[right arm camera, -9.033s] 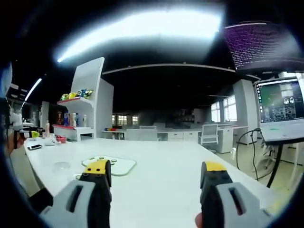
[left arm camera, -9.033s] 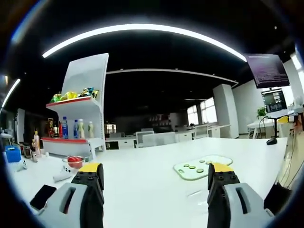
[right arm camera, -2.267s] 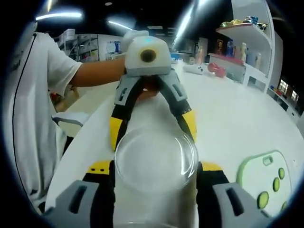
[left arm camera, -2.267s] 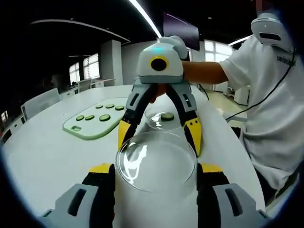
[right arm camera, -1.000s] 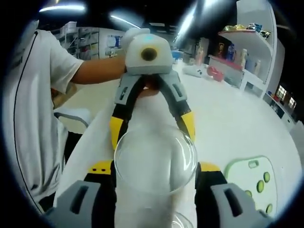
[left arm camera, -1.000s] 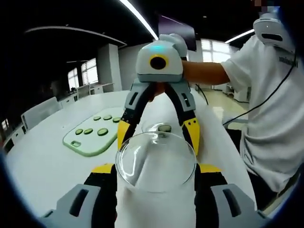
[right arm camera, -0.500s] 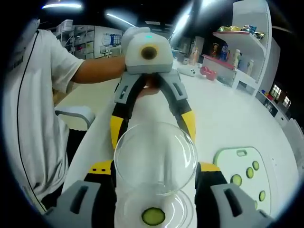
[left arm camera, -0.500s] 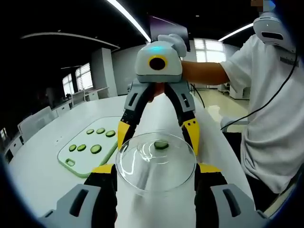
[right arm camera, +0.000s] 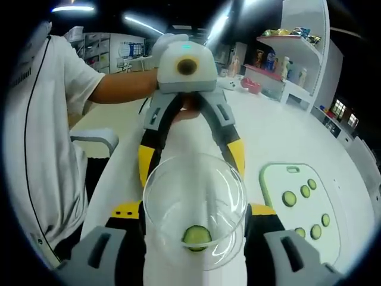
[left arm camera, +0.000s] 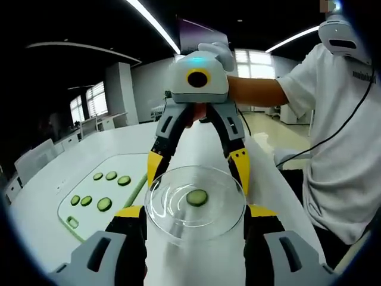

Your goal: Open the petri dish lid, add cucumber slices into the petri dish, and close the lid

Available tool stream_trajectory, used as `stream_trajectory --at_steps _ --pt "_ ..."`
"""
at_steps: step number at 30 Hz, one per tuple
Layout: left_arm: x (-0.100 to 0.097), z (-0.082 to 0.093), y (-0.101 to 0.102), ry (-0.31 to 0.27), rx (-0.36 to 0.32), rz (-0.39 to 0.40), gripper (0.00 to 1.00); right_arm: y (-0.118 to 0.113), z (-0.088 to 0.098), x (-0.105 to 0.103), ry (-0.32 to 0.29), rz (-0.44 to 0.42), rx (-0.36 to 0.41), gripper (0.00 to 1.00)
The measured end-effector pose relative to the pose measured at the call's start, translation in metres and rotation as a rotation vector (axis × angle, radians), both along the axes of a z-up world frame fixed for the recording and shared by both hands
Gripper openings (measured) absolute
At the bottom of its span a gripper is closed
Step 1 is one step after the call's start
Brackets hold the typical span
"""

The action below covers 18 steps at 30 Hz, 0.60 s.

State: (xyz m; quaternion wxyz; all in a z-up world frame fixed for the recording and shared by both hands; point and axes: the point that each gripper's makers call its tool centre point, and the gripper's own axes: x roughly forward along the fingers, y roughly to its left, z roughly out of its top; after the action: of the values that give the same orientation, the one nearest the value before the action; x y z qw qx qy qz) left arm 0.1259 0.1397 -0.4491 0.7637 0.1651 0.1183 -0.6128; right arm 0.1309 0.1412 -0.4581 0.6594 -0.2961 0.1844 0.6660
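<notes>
Petri dish lid [left arm camera: 195, 205], clear and round, is gripped at its rim by the left gripper [left arm camera: 195, 221] and the right gripper [right arm camera: 195, 219], both closed on it above a white table [left arm camera: 41, 208]. 1 cucumber slice [left arm camera: 197, 197] is seen through it. A green cutting board [left arm camera: 98, 196] is noted with 5 slices in the left gripper view; a shelf with bottles [right arm camera: 286, 56] is noted in the right gripper view.
</notes>
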Motion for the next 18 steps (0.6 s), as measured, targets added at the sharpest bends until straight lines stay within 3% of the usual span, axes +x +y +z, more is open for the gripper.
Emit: stream_trajectory --at_steps 18 --pt "0.007 -0.013 -0.024 0.013 0.024 -0.046 0.65 -0.024 -0.013 0.006 0.015 -0.044 -0.004 0.66"
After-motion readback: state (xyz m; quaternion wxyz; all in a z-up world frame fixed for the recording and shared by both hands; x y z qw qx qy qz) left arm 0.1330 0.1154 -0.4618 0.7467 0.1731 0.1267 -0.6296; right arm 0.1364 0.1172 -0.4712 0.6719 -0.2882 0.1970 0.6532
